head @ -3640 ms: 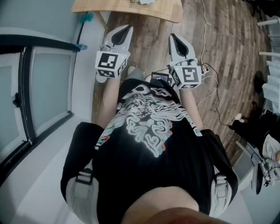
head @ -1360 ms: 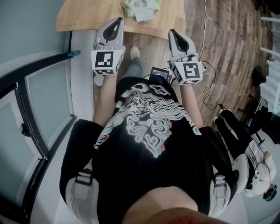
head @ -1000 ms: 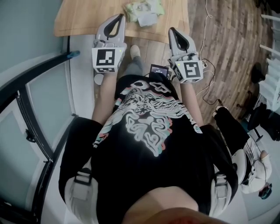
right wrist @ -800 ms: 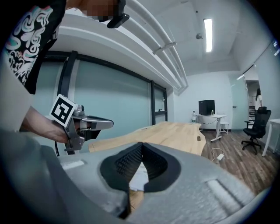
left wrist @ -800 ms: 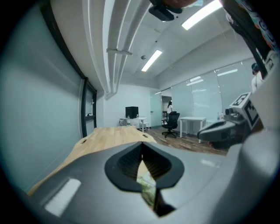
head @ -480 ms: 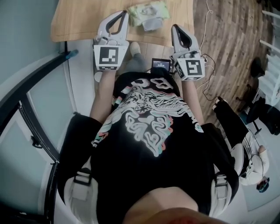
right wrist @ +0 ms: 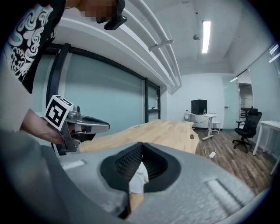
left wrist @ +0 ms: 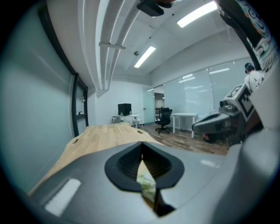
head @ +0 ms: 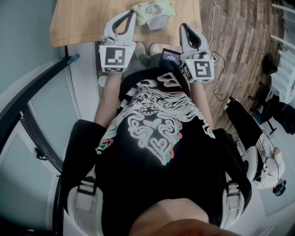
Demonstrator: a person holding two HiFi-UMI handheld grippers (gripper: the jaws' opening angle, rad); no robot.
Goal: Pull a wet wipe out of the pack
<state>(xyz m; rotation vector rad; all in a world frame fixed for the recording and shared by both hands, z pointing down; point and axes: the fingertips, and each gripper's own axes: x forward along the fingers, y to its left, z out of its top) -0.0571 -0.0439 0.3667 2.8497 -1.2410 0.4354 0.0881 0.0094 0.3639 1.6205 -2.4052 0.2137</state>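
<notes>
Jaws of left tool and right tool are fully closed, empty, either side of the wipe pack.

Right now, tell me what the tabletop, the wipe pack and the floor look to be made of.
Tabletop: light wood or wood veneer, matte; faint grain, even pale tan. Wipe pack: likely soft plastic film; wrinkled green-and-white surface with a pale flap. Floor: wood or wood-look planks, dark brown; staggered board seams, real or laminate unclear.
</notes>
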